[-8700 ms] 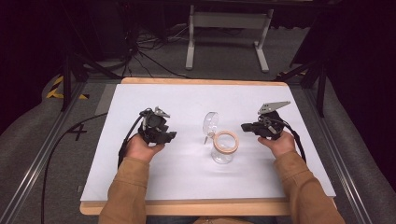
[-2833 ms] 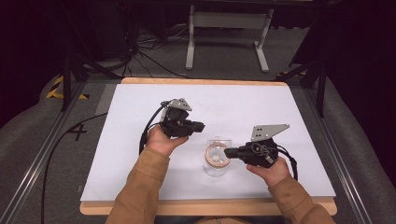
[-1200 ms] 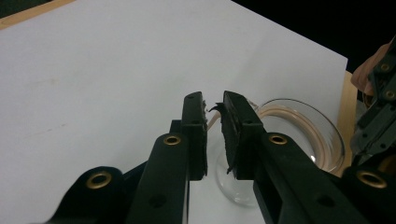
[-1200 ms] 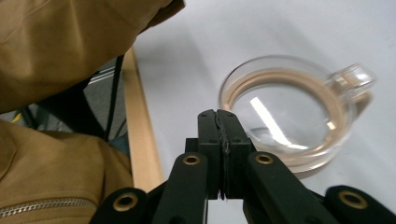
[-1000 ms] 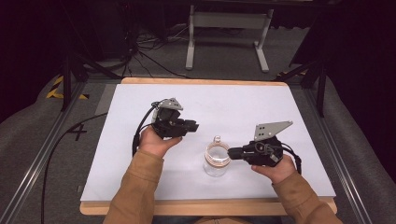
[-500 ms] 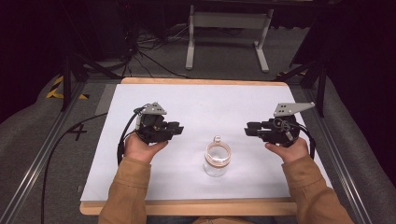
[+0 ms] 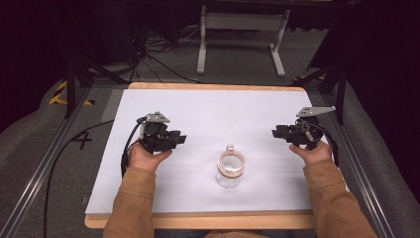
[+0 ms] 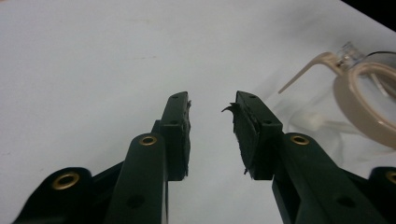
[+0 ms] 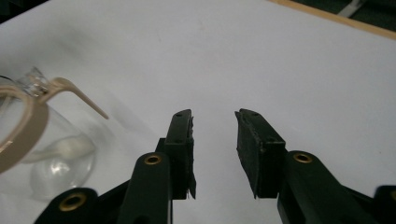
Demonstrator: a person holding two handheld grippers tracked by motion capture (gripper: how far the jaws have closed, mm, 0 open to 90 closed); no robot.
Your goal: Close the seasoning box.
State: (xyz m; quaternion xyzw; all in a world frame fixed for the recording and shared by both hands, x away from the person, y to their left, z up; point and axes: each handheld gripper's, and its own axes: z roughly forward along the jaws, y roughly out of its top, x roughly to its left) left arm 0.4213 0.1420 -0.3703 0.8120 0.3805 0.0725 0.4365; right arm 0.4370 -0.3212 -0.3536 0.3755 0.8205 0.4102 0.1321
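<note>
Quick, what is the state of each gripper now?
Left gripper: jaws open, holding nothing.
Right gripper: jaws open, holding nothing.

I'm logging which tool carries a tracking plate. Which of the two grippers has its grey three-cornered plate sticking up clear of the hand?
The right gripper: its grey plate stands raised above the hand. The left gripper has its plate lying low against the body.

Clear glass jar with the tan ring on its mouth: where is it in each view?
High view: clear glass jar with tan ring stands lower centre on the white table sheet.
Left gripper view: right edge.
Right gripper view: left edge.
Shared landmark: the ring's thin tan tail, visible in both gripper views.
</note>
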